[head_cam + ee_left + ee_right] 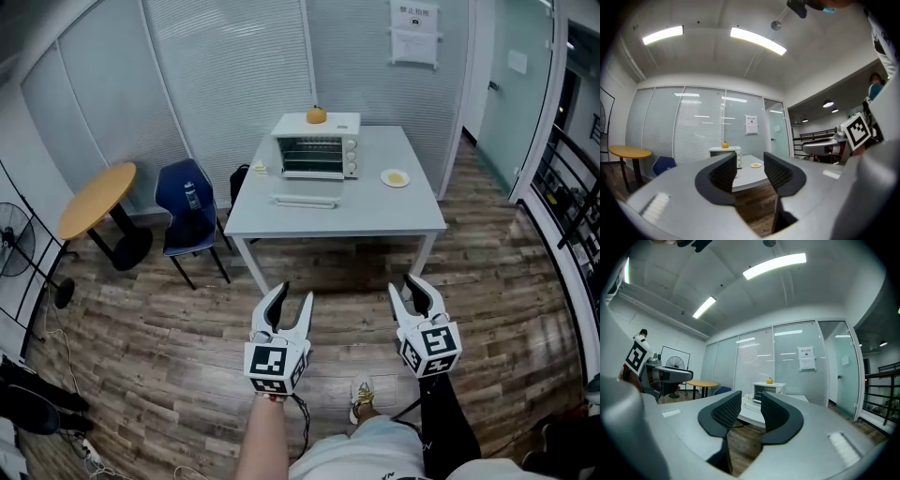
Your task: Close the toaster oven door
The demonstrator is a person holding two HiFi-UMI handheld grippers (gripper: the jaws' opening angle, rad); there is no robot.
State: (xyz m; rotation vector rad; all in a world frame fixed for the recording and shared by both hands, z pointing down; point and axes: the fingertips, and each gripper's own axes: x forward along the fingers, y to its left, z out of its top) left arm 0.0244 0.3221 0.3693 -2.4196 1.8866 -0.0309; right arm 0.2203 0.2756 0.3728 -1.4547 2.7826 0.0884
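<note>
Across the wood-patterned floor point(141, 328), well apart from both tools, a white box-shaped toaster oven point(317, 147) stands at the far end of a pale grey rectangular table point(375, 214). Its door point(305, 200) is folded down open toward the camera and the wire rack inside is exposed. A small round orange fruit point(316, 115) sits on the oven's top, and a small white plate point(395, 178) lies on the table to the oven's right. Nearer the camera, the grey left gripper point(294, 292), with black ribbed pads and a marker cube at its back, is held out level on a bare forearm point(262, 441). It points toward the table, and its jaws stand spread with only air between them. The matching right gripper point(403, 284) is held level beside it on a dark-sleeved arm point(442, 422), its jaws likewise parted and empty. Both hang over the floor, side by side but apart, short of the table's near edge. From the left gripper point(750, 161) view the oven point(725, 152) peeks over the left jaw. From the right gripper point(751, 401) view it point(767, 391) sits above the gap between the jaws.
</note>
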